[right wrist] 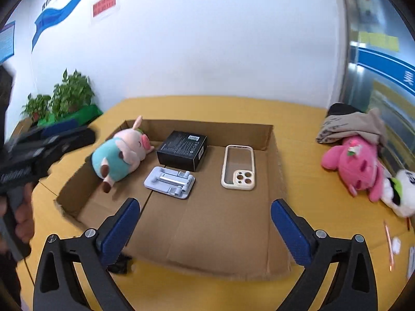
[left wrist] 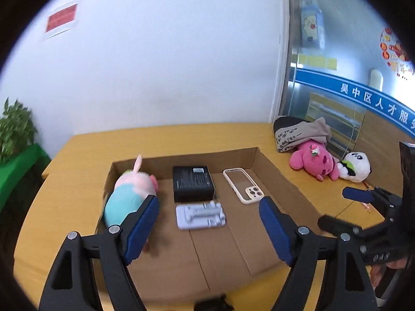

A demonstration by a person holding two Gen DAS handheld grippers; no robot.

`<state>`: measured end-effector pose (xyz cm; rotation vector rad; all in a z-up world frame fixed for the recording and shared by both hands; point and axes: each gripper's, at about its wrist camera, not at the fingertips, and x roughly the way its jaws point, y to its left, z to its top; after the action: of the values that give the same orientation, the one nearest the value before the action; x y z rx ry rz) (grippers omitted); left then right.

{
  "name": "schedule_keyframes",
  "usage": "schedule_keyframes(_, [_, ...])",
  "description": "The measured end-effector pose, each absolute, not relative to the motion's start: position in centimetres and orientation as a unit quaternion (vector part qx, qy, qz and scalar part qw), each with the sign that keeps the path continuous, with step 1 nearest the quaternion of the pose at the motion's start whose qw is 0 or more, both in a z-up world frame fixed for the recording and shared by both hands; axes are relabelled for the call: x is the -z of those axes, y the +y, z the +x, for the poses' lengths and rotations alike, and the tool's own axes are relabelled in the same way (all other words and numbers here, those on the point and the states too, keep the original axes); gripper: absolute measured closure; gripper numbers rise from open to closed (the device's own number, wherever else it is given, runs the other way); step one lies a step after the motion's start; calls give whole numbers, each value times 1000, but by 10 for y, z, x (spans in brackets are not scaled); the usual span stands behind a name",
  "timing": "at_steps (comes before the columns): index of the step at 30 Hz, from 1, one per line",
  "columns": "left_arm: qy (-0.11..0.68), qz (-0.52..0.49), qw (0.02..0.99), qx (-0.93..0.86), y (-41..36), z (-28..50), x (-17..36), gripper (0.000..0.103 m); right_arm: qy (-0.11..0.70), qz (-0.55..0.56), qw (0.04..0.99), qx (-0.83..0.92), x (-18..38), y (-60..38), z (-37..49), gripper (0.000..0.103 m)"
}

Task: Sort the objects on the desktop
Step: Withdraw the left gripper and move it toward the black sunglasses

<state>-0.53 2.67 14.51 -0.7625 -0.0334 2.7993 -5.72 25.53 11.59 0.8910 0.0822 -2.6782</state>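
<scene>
A shallow cardboard tray (right wrist: 267, 134) on the yellow table (right wrist: 298, 171) holds a pig plush in teal (right wrist: 116, 155), a black box (right wrist: 182, 149), a grey phone stand (right wrist: 170, 181) and a cream phone case (right wrist: 238, 167). The left wrist view shows the same pig plush (left wrist: 129, 194), black box (left wrist: 193, 182), stand (left wrist: 199, 215) and case (left wrist: 243, 184). My left gripper (left wrist: 208, 207) is open and empty above the tray's near half, its left finger in front of the pig. My right gripper (right wrist: 205, 207) is open and empty over the tray's front.
A pink plush (right wrist: 355, 163), a panda plush (right wrist: 399, 191) and folded clothes (right wrist: 352, 124) lie on the table's right. A copper pen (right wrist: 389, 246) lies at the near right. Potted plants (right wrist: 64, 96) stand beyond the left edge. A small black item (right wrist: 120, 263) sits by the tray's front.
</scene>
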Motion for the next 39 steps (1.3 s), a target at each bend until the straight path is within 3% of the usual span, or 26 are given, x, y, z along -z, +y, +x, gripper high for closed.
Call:
schedule_keyframes(3, [-42,-250,107,-961,21,35,-144,25,19,308,159,938,-118,260,-33,0])
schedule_keyframes(4, [-50,-247,106,-962,19,45,-143,28,21,306,160,938,-119,259,-23,0])
schedule_keyframes(5, [-54,-245,106,-962,18,54,-143,39,25,304,160,939,-119,258,-16,0])
schedule_keyframes(6, [-57,-250,111,-960,18,62,-143,78,29,303,159,939,-119,258,-9,0])
schedule_keyframes(7, [-60,-260,115,-957,18,66,-142,99,32,302,162,939,-120,257,-1,2])
schedule_keyframes(9, [-62,-266,114,-955,18,75,-141,100,37,304,162,938,-120,258,10,26])
schedule_keyframes(10, [-59,-264,115,-956,19,80,-142,100,41,313,156,936,-119,259,13,57])
schedule_keyframes(11, [-57,-260,119,-956,20,85,-143,99,38,319,156,934,-118,260,15,75])
schedule_keyframes(12, [-58,-256,125,-957,21,90,-145,94,37,322,157,933,-117,262,17,78])
schedule_keyframes(14, [-57,-256,121,-957,22,96,-146,51,40,320,162,933,-119,264,25,78])
schedule_keyframes(15, [-53,-253,105,-960,23,98,-147,16,39,319,162,933,-119,264,27,78])
schedule_keyframes(16, [-53,-239,91,-965,23,101,-148,14,38,318,162,933,-120,265,29,69])
schedule_keyframes(17, [-51,-227,80,-969,23,106,-150,14,35,316,161,934,-120,266,31,44])
schedule_keyframes(19, [-46,-226,79,-970,22,108,-151,14,33,307,159,938,-123,266,35,19])
schedule_keyframes(32, [-64,-243,76,-965,2,106,-133,14,35,318,167,933,-110,257,31,6])
schedule_keyframes(39, [-94,-300,65,-947,-36,109,-90,14,21,384,241,891,-58,227,18,6])
